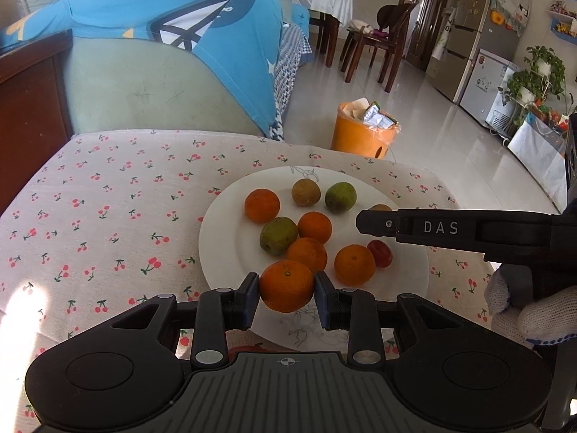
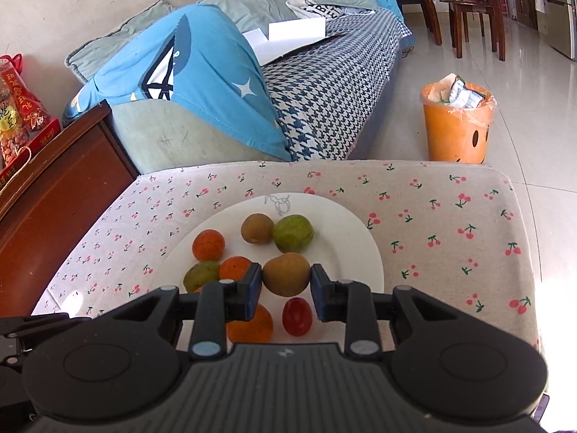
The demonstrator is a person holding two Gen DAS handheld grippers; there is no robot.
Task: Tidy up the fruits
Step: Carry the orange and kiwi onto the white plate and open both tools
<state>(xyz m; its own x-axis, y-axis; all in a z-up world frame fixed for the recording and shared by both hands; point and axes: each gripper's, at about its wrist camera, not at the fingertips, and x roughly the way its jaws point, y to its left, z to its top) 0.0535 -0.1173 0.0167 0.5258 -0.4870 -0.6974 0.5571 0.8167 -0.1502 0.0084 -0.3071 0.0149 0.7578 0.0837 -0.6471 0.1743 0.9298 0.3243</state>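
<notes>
A white plate (image 1: 223, 238) on the cherry-print cloth holds several fruits: oranges, green fruits, brown kiwis and a small red fruit (image 1: 379, 253). My left gripper (image 1: 286, 290) is shut on an orange (image 1: 286, 287) at the plate's near edge. My right gripper (image 2: 286, 281) is shut on a brown kiwi (image 2: 286, 274) above the plate (image 2: 353, 238); it reaches in from the right in the left wrist view (image 1: 375, 222). The red fruit (image 2: 296, 315) and an orange (image 2: 252, 326) lie under the right gripper.
The table (image 1: 108, 195) has a cherry-print cloth. Behind it stand a sofa with a blue cover (image 1: 162, 36) and a wooden cabinet (image 2: 54, 202). An orange waste bin (image 1: 364, 128) stands on the tiled floor. Chairs and a fridge are farther back.
</notes>
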